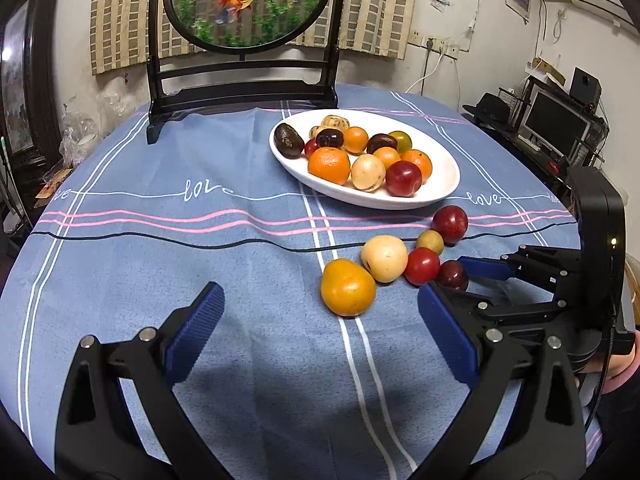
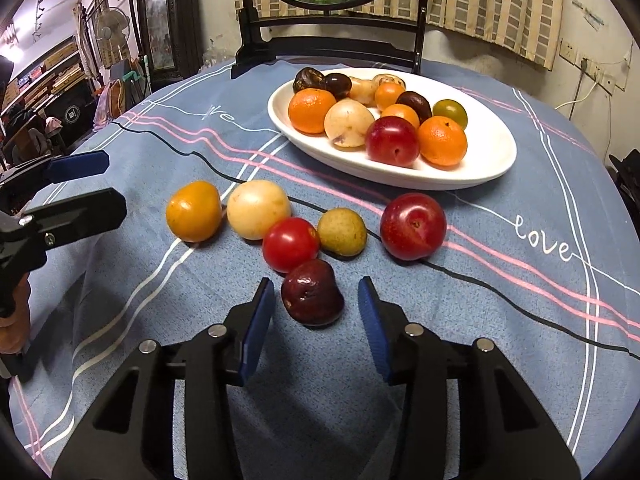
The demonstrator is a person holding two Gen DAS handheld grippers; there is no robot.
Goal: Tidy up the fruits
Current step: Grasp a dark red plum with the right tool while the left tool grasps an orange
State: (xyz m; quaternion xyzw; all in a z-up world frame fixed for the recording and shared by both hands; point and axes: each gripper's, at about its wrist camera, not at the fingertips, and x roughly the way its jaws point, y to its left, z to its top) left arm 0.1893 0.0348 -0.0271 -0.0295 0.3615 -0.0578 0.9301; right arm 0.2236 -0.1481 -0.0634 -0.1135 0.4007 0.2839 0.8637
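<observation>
Right gripper (image 2: 316, 320) spread around dark plum (image 2: 312, 293) (untouched), left gripper (image 1: 320, 320) wide.

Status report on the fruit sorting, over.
Right gripper open, straddling dark plum on cloth. Left gripper open, empty. White dish part filled. Path clear.

Bare cloth (image 1: 248, 360) lies before the left tool (image 1: 320, 328) (wide open); loose fruit (image 1: 384, 258) crowds its right.

Blue striped tablecloth (image 1: 160, 240), goldfish screen (image 1: 250, 2), computer monitor (image 1: 554, 120)
</observation>
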